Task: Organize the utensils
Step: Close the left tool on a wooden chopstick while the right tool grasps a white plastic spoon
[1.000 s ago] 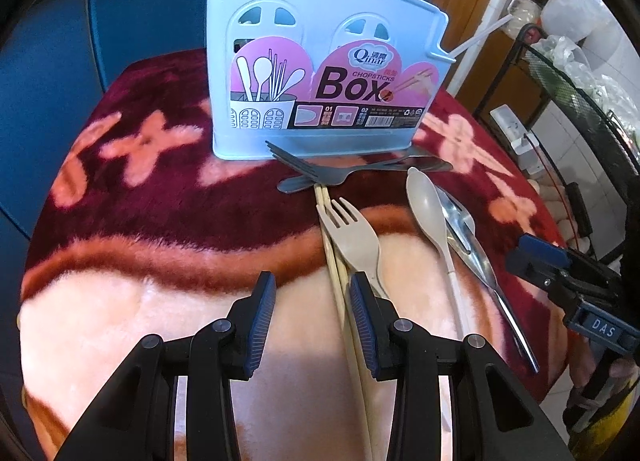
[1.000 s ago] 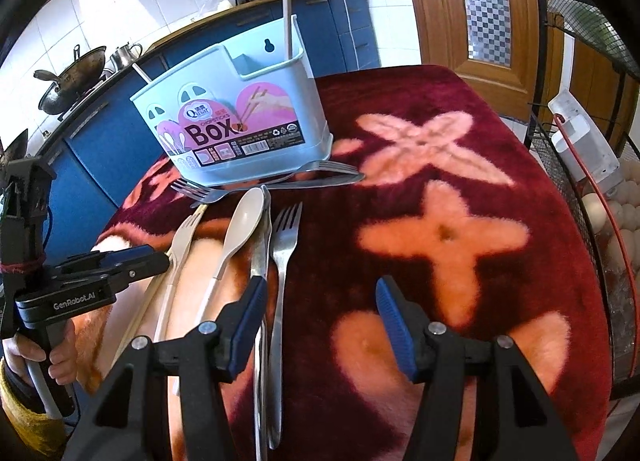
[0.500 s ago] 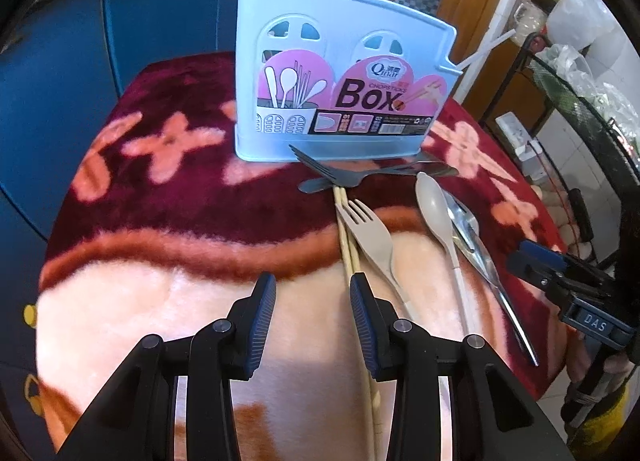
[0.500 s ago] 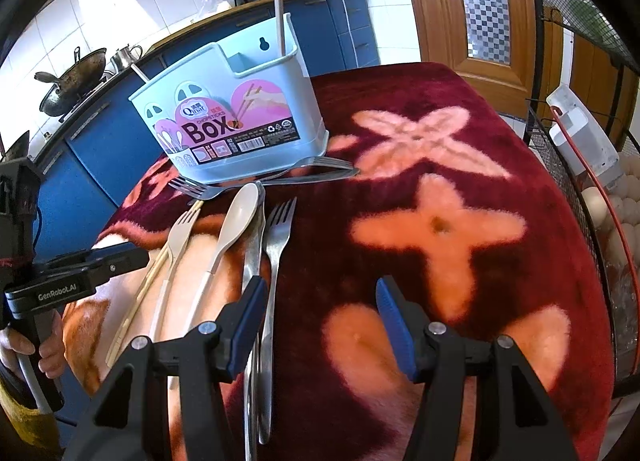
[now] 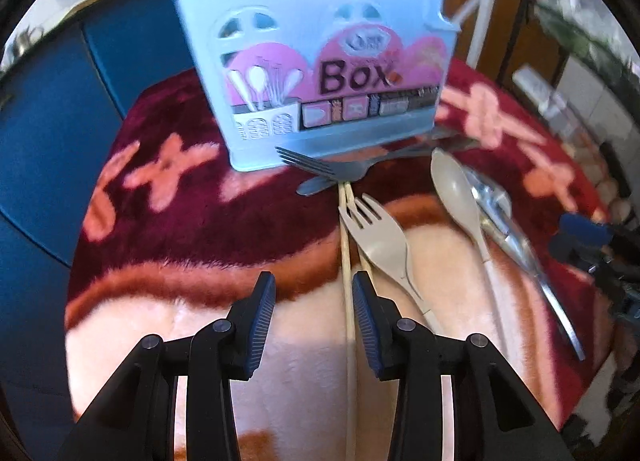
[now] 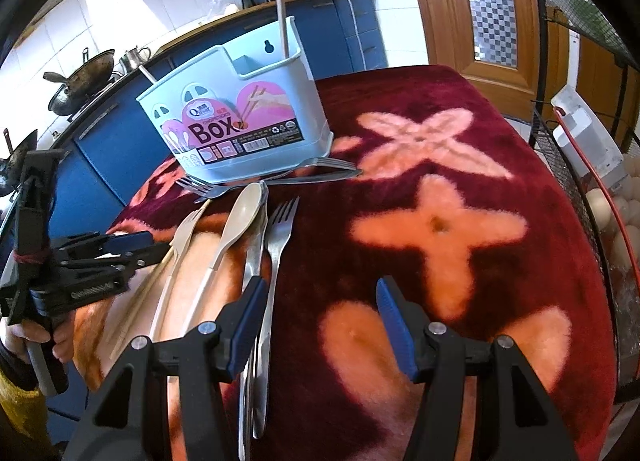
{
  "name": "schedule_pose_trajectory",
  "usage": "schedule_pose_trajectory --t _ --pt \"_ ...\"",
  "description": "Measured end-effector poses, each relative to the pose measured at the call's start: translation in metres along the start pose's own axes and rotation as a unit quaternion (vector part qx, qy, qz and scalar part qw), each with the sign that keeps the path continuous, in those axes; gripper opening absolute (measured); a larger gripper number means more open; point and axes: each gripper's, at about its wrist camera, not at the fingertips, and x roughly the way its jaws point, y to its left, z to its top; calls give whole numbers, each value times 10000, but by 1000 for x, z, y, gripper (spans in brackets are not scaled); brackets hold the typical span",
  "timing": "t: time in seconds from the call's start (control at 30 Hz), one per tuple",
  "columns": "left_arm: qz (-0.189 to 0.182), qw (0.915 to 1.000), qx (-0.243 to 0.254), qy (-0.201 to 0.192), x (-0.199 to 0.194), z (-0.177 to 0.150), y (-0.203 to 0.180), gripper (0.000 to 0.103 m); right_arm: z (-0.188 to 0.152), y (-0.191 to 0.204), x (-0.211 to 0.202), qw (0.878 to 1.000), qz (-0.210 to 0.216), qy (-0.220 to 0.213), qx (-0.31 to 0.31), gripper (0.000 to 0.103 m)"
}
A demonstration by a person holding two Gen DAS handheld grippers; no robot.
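Observation:
A pale blue utensil box (image 5: 312,61) marked "Box" stands at the back of the red plush cloth (image 5: 168,229). Two metal forks (image 5: 320,167) lie crosswise at its foot. Nearer lie chopsticks (image 5: 347,261), a beige fork (image 5: 380,237), a beige spoon (image 5: 456,189) and a metal spoon (image 5: 504,221). My left gripper (image 5: 314,297) is open low over the cloth, and one chopstick runs just inside its right finger. My right gripper (image 6: 320,313) is open over bare cloth, its left finger above a metal fork (image 6: 280,237). The box (image 6: 240,117) holds a beige stick (image 6: 282,17).
Blue cabinets (image 6: 116,141) and a counter with a wok (image 6: 80,81) stand behind the table. A black wire rack (image 6: 576,141) with eggs (image 6: 600,205) lines the right edge. A hand (image 6: 38,337) holds the left gripper (image 6: 148,245). A wooden door (image 6: 472,1) is at the back.
The left gripper has swung and rolled, so the box now looks tilted and blurred in its view. The right gripper has kept still.

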Motion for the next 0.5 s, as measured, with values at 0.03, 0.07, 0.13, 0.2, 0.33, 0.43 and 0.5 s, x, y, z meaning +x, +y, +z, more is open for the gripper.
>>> schedule_pose_trajectory --t 0.03,0.07,0.13,0.2,0.33,0.43,0.5 --pt "133 9998 121 48 3 1 -6 42 0 -1 0 10000 60 -6 -18 60" --pt "275 9993 236 17 4 3 -11 42 1 -2 0 10000 94 -8 -27 61" --pt "381 9986 372 48 5 8 -16 37 1 -5 0 9998 192 -7 -27 61" --pt "314 9988 375 65 6 13 -19 24 1 -8 0 9996 288 11 -19 61" --pt "224 9992 318 94 6 15 -22 4 2 -12 0 9989 472 47 -16 62" --pt "198 9997 120 49 2 9 -22 4 4 -14 0 9985 546 57 -52 62" --pt "181 9998 -109 29 -2 4 -16 4 3 -14 -1 9983 574 47 -72 62"
